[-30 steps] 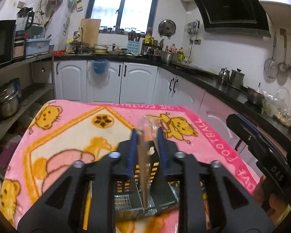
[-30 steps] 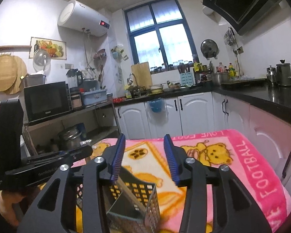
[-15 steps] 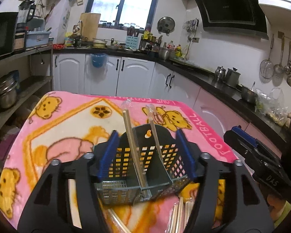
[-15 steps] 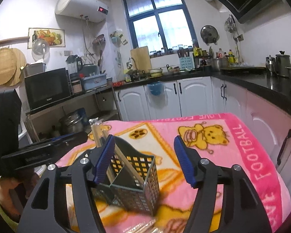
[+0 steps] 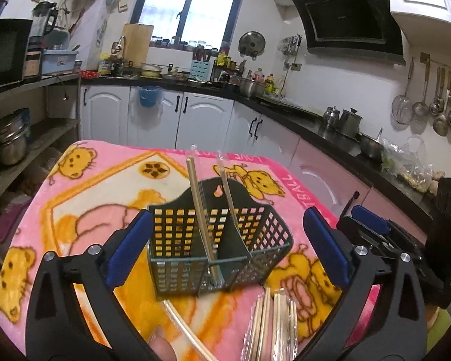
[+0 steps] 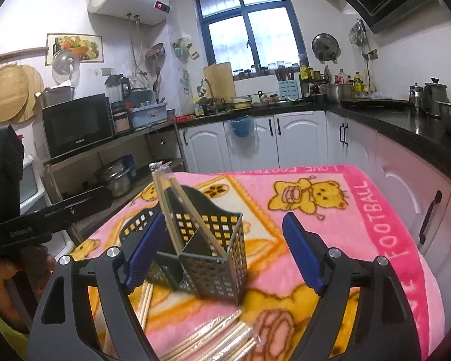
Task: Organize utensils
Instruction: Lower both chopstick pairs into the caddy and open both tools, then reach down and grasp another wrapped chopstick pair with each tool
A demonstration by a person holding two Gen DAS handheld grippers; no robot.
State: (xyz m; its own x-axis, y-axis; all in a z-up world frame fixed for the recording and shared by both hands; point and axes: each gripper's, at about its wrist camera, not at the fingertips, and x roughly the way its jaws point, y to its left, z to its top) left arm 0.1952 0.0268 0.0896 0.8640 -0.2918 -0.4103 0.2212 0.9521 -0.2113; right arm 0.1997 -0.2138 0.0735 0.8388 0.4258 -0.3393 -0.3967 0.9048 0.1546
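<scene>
Now both empty: left gripper point(image 5: 225, 252) jaws wide, right gripper point(image 6: 222, 252) jaws wide. Dark perforated plastic utensil caddy point(image 5: 216, 249) upright on pink cartoon-bear blanket point(image 5: 84, 198), two wrapped wooden chopstick pairs point(image 5: 198, 204) leaning inside. Remaining wrapped chopstick packs point(image 5: 270, 325) lie just before caddy, likely next pick.

One caddy point(image 5: 219, 249) holds two wrapped chopstick pairs point(image 5: 200, 204); several more point(image 5: 270, 325) lie loose.
</scene>
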